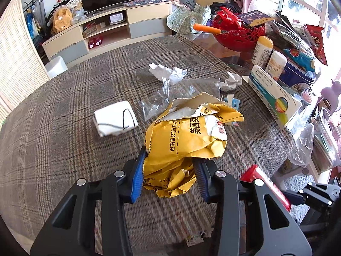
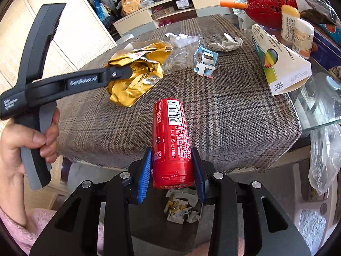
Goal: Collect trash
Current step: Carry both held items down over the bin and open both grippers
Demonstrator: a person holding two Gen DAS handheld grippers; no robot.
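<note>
My left gripper (image 1: pixel 169 155) is shut on a crumpled yellow paper bag (image 1: pixel 187 136) on the plaid tablecloth (image 1: pixel 64 128). The right wrist view shows that gripper (image 2: pixel 119 74) from the side, a hand on its handle, at the same bag (image 2: pixel 136 79). My right gripper (image 2: pixel 171 151) is shut on a red cylindrical container (image 2: pixel 172 140) with a barcode, held past the table's near edge. Loose on the cloth lie crumpled white paper (image 1: pixel 168 72), clear plastic wrap (image 1: pixel 162 100), a folded white tissue (image 1: pixel 115 119) and a blue-white wrapper (image 2: pixel 204 60).
A dark bin with paper scraps (image 2: pixel 183 209) stands below the red container. A medicine box (image 2: pixel 279 64), two bottles (image 2: pixel 302 36) and a red basket (image 2: pixel 266 10) crowd the table's right side. A plastic bag (image 2: pixel 324 155) hangs off the right edge. On the floor stands a white bin (image 1: pixel 56 65).
</note>
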